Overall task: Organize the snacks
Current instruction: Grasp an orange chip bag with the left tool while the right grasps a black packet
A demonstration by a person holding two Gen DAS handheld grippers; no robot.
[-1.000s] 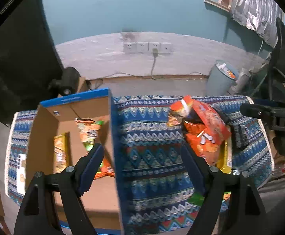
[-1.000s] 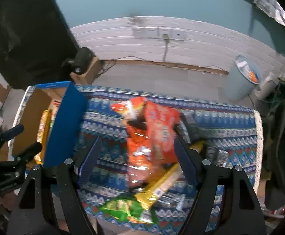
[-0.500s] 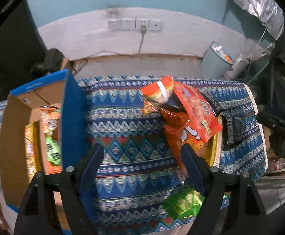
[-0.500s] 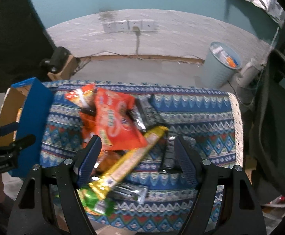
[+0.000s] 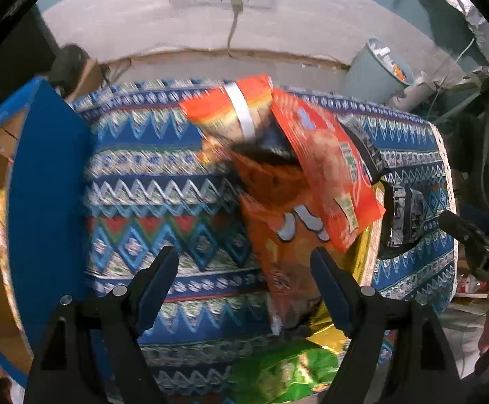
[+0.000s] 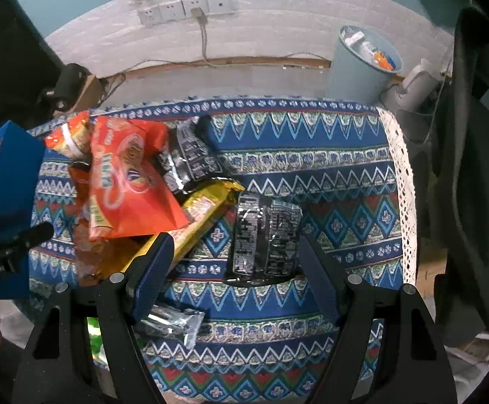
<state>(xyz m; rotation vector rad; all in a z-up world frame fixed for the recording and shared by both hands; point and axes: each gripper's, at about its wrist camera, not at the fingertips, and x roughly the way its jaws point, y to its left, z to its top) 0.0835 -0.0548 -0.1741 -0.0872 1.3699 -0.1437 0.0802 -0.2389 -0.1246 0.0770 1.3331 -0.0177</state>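
Observation:
A pile of snack packets lies on the patterned cloth: a red bag (image 5: 328,168) (image 6: 126,181), an orange bag (image 5: 278,229) under it, a striped orange packet (image 5: 234,111), a gold bar (image 6: 197,215), black packets (image 6: 264,239) (image 6: 190,158), a silver packet (image 6: 173,323) and a green bag (image 5: 284,370). The blue cardboard box (image 5: 42,202) stands at the left. My left gripper (image 5: 244,269) is open and empty above the orange bag. My right gripper (image 6: 234,252) is open and empty above the black packet.
The table (image 6: 311,134) has a lace edge at the right. Behind it are a light blue waste bin (image 6: 362,64), a wall socket strip (image 6: 183,10) with a cable, and a black chair (image 6: 480,101) at the right.
Both grippers have moved to the right and closer to the table. The left one left the box and now faces the snack pile. The right one now faces the black packets.

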